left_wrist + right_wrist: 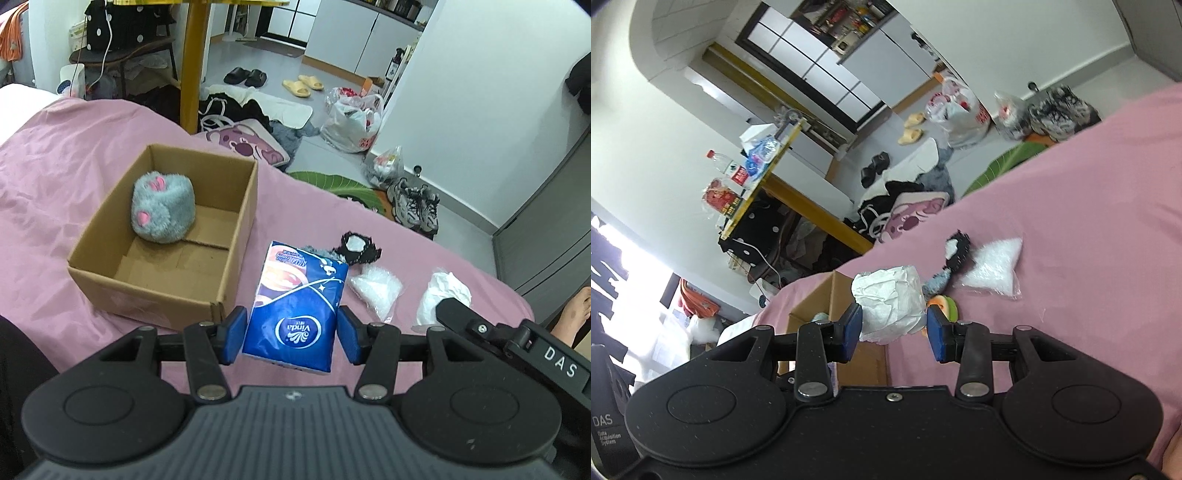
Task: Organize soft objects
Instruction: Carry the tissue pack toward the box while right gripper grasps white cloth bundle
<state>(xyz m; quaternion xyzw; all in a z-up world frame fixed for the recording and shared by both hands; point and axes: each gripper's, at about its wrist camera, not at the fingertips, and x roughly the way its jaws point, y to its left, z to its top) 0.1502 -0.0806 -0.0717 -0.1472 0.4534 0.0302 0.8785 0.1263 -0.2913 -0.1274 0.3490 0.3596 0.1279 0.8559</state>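
Left tool [291, 334] clamped a blue tissue pack [295, 306], the cardboard box [162, 236] with a grey plush [162, 206] ahead-left of it. Right tool [894, 328] pinched crumpled white tissue [890, 299] above the pink bed [1071, 221].

One box [147, 291], one plush [162, 206], one tissue pack [295, 306].
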